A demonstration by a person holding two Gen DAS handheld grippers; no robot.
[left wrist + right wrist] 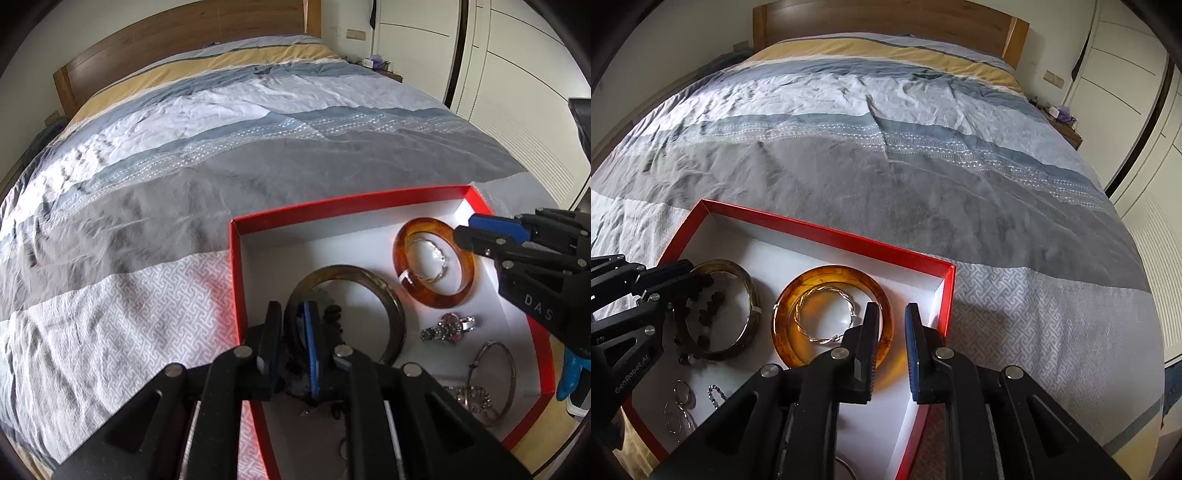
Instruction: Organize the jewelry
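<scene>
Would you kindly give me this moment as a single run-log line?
scene: jewelry in red box | left tongs: astride dark bangle rim, grip unclear | right tongs: open around amber bangle rim

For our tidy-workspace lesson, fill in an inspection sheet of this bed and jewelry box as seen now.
Surface: wrinkled striped bedspread.
Job's things: red box on the bed holds a dark bangle, an amber bangle ringing a silver bracelet, and a sparkly clip.
Clutter: nothing seen.
Grippers: left gripper straddles the dark bangle's rim, grip unclear; right gripper open astride the amber bangle's rim.
Cables: nothing seen.
Surroundings: wooden headboard, white wardrobe.
</scene>
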